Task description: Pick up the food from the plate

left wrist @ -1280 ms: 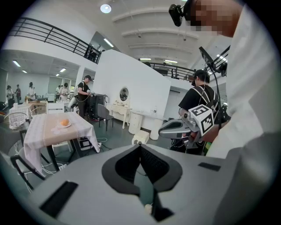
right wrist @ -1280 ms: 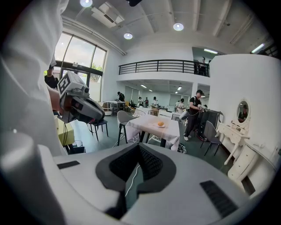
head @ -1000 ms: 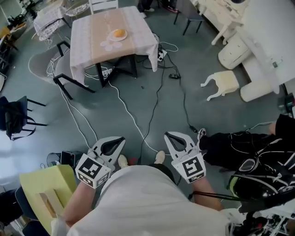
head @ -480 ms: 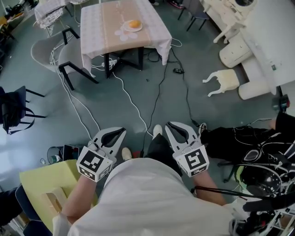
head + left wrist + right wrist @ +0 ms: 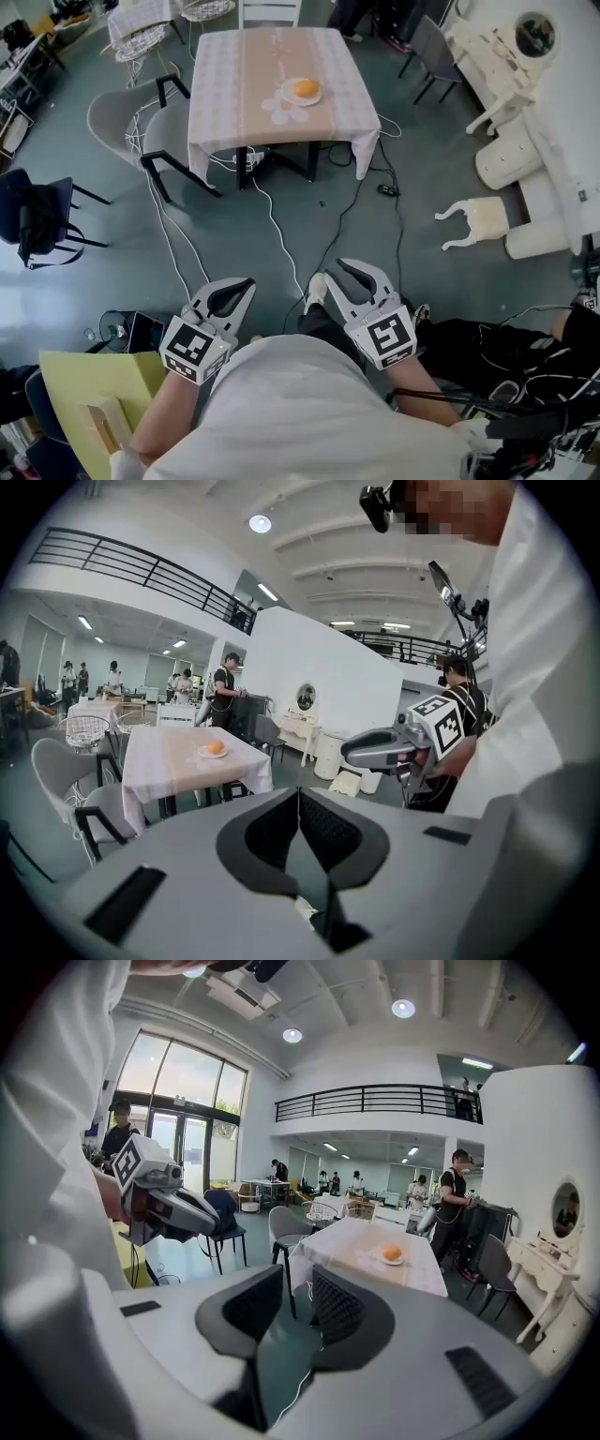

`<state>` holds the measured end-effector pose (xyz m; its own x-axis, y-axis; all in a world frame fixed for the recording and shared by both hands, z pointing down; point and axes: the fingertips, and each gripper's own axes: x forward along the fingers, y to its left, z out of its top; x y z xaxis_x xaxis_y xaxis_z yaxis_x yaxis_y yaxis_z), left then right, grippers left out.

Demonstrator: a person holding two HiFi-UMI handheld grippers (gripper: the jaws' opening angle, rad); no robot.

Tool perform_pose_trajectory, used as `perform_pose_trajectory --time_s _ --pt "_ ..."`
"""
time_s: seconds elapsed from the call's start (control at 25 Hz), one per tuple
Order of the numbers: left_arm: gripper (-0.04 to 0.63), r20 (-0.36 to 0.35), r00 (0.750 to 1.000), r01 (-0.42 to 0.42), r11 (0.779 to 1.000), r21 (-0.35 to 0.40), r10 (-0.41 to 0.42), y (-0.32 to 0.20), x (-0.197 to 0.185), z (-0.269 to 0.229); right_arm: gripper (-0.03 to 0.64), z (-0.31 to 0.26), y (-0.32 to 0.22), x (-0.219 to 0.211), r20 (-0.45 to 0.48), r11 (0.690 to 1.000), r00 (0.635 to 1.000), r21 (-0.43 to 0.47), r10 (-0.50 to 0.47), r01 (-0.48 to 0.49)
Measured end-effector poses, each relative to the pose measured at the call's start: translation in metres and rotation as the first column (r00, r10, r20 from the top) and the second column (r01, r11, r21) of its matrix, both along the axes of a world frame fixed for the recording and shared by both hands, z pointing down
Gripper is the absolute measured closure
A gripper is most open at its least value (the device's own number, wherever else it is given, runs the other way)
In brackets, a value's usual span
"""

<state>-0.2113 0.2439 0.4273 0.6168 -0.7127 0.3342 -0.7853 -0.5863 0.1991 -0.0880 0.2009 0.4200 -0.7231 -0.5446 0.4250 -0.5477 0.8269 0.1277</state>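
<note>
While the task's thing lay well out of reach, the following were recorded.

Food (image 5: 305, 89): one round orange item, seen resting on a small white plate (image 5: 290, 96). It was untouched, and its kind could not be told at that range.

Table (image 5: 225, 84): covered with a pale cloth. The plate was set toward its right half, beside a flower-shaped mark in the cloth.

Left gripper (image 5: 249, 282): jaws were found pressed together, with nothing between them. It was held low by the person's waist.

Right gripper (image 5: 339, 271): jaws were caught opening, with a clear gap shown in its own view and nothing in it. It was pointed toward the table.

Cables (image 5: 272, 220): several were seen trailed over the grey floor between the person and the table.

Grey chair (image 5: 122, 117): it was placed just beside the table's left edge.

Hazards, as judged:
- Feet could be caught by the cables during the walk up, since the direct path is crossed by them.
- The food could be rolled off the plate if it were nudged by one pad before the other, as it looks round.
- The plate or cloth could be dragged if the jaws were lowered too far.
- Nothing could be taken by the closed left jaws unless they were parted first.
</note>
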Motion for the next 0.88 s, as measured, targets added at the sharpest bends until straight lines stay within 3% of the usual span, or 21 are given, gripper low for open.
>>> perform_pose_trajectory --time_s 0.24,0.52,0.88 --pt "0.578 0.051 0.999 0.017 1.0 -0.022 -0.016 -0.108 0.049 -0.005 0.516 -0.008 -0.094 0.058 0.036 1.0 0.999 -0.011 -0.017 0.017" --pt "0.492 0.121 0.993 -0.006 1.0 -0.02 0.008 -0.243 0.094 -0.01 0.516 -0.005 -0.201 0.135 0.029 0.999 0.998 -0.008 0.052 -0.051" --pt "0.419 0.203 0.976 -0.068 0.997 -0.029 0.072 -0.4 0.075 0.027 0.509 0.011 -0.294 0.142 0.028 0.986 0.986 -0.032 0.163 -0.162"
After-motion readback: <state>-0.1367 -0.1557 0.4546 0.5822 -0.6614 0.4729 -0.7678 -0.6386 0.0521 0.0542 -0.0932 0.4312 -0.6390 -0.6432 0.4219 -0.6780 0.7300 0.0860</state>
